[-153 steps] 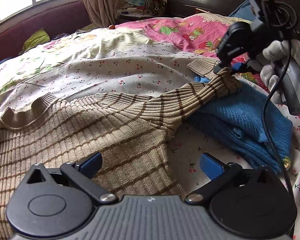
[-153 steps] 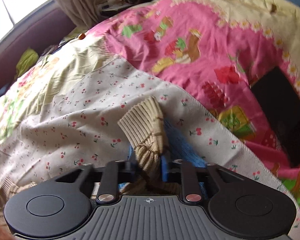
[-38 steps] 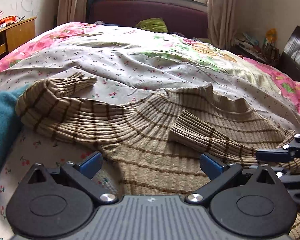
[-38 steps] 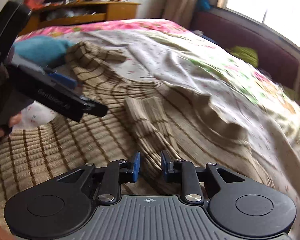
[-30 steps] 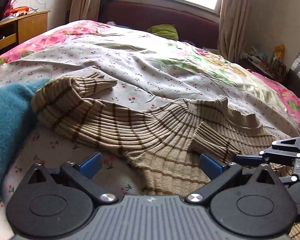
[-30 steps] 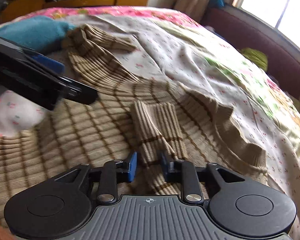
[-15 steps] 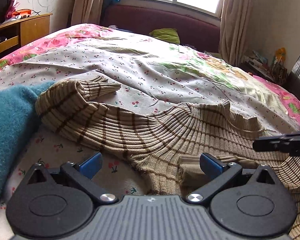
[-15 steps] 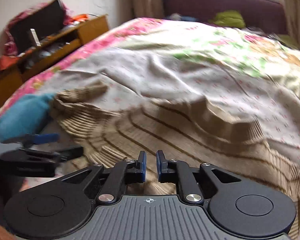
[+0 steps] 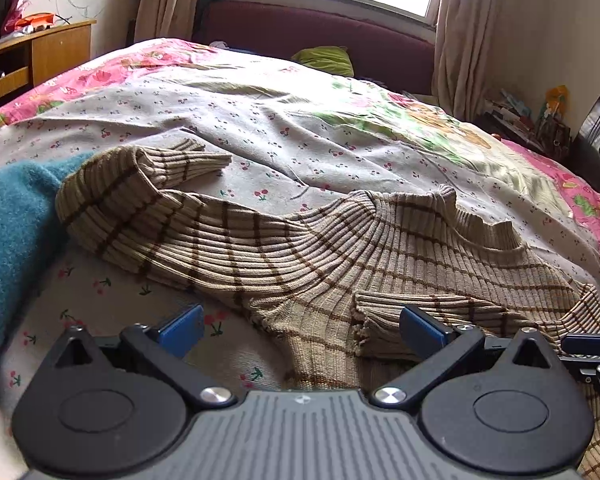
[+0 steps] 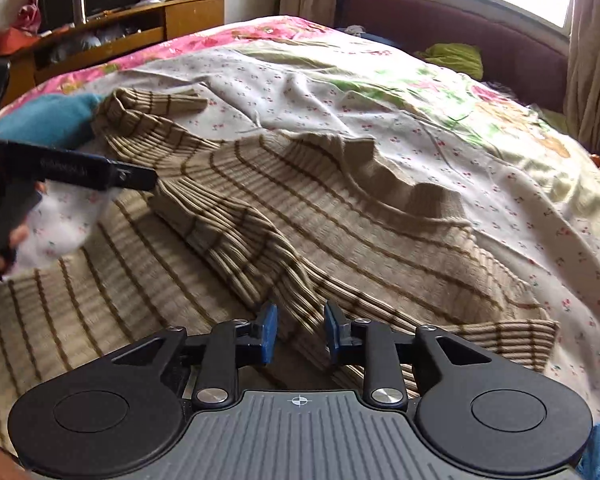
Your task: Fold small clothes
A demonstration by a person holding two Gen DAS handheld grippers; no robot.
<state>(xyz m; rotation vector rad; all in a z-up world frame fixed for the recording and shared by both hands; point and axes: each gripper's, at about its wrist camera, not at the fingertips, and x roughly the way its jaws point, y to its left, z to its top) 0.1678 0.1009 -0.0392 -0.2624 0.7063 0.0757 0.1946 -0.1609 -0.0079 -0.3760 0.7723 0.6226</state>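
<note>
Our right gripper (image 10: pixel 297 334) is opening over the beige striped sweater (image 10: pixel 340 216), which lies spread on the cherry-print bedsheet (image 10: pixel 420 120); the folded-in sleeve (image 10: pixel 236 240) runs from eleven o'clock down toward the blue pads, but nothing is pinched between them. Our left gripper (image 9: pixel 300 326) stands wide apart and holds nothing, its pads poised above the sheet and the sleeve cuff (image 9: pixel 384 328) at five o'clock. A teal knit garment (image 9: pixel 12 232) lies at nine o'clock, touching the sweater's other sleeve (image 9: pixel 140 184).

Each gripper (image 10: pixel 298 334) is black with blue pads (image 10: pixel 269 334), silver screws (image 10: pixel 210 395).
</note>
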